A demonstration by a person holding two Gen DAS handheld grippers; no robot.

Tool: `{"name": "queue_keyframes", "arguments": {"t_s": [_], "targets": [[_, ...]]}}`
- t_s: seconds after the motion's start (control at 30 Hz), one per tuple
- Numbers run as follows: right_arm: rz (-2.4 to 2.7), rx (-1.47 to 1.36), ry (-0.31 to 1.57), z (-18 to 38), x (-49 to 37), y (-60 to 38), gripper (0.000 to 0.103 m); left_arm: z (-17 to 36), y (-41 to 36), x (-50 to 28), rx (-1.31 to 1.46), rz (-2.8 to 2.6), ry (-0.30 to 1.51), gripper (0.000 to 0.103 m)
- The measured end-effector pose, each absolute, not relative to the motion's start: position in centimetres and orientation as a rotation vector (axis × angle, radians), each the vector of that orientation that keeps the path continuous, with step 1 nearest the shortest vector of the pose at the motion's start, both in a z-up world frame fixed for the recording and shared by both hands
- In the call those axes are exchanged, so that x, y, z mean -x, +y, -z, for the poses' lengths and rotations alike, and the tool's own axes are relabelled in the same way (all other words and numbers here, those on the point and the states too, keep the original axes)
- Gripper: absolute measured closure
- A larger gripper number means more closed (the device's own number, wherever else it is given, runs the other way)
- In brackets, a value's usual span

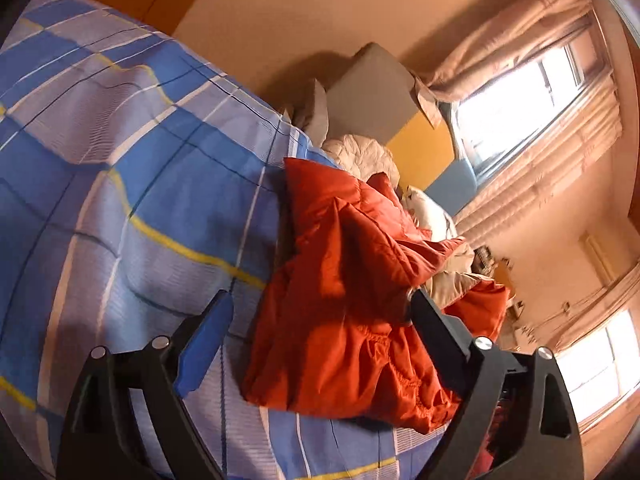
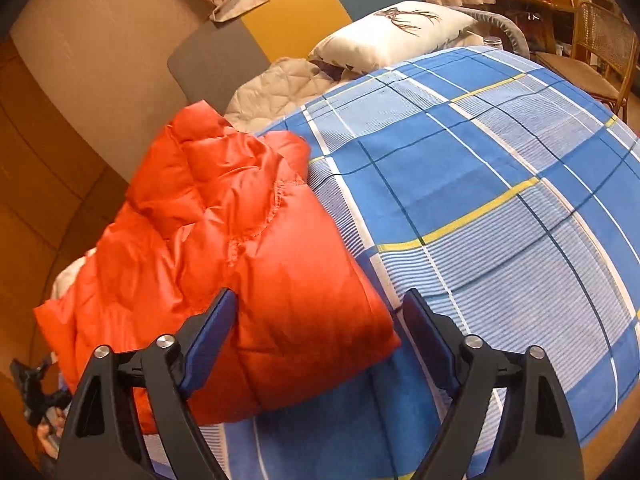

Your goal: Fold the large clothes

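Blue plaid bedspread covers the bed; orange puffer jacket lies bunched on it near the edge by the wall, long axis running from the near hem up toward the pillow. Right gripper hangs w/ jaws spread, straddling the near corner, not pinching. Left gripper likewise spread over the jacket, nothing held. Right looks nearer the fold edge.
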State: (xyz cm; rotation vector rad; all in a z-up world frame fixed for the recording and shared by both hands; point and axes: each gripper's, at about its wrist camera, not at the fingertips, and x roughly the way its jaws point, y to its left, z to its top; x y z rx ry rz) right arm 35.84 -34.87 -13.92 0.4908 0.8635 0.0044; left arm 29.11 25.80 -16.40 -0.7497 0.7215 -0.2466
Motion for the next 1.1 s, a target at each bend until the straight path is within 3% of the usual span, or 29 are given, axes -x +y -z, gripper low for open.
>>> {"name": "queue_keyframes", "arguments": {"t_s": [0.23,0.4,0.47,0.53,0.6,0.63,0.73,1.1], "targets": [[-0.006,-0.477,0.886,14.8,-37.1,-34.4,0.041,16.4,28.9,-26.5,0.759,0.186,0.686,0.006],[-0.004,-0.492,0.892,15.5,-37.2,-34.2,0.050,17.5,26.0,-27.8,0.666,0.287,0.751,0.007],[-0.009,-0.501,0.898,15.6,-37.1,-34.3,0.056,18.0,24.5,-28.6,0.646,0.317,0.768,0.014],[-0.013,-0.503,0.904,15.4,-37.1,-34.3,0.067,18.7,23.0,-30.0,0.634,0.358,0.802,0.041],[-0.019,-0.503,0.908,15.0,-36.9,-34.3,0.076,18.6,21.4,-30.8,0.585,0.402,0.816,0.078],[-0.023,-0.502,0.908,14.6,-36.7,-34.2,0.081,18.5,21.0,-30.8,0.570,0.404,0.814,0.089],[-0.032,-0.500,0.896,13.5,-35.5,-34.2,0.089,17.5,21.1,-30.0,0.578,0.424,0.776,0.097],[-0.076,-0.491,0.873,9.9,-26.8,-34.6,0.092,13.5,21.8,-21.4,0.586,0.498,0.701,0.100]]}}
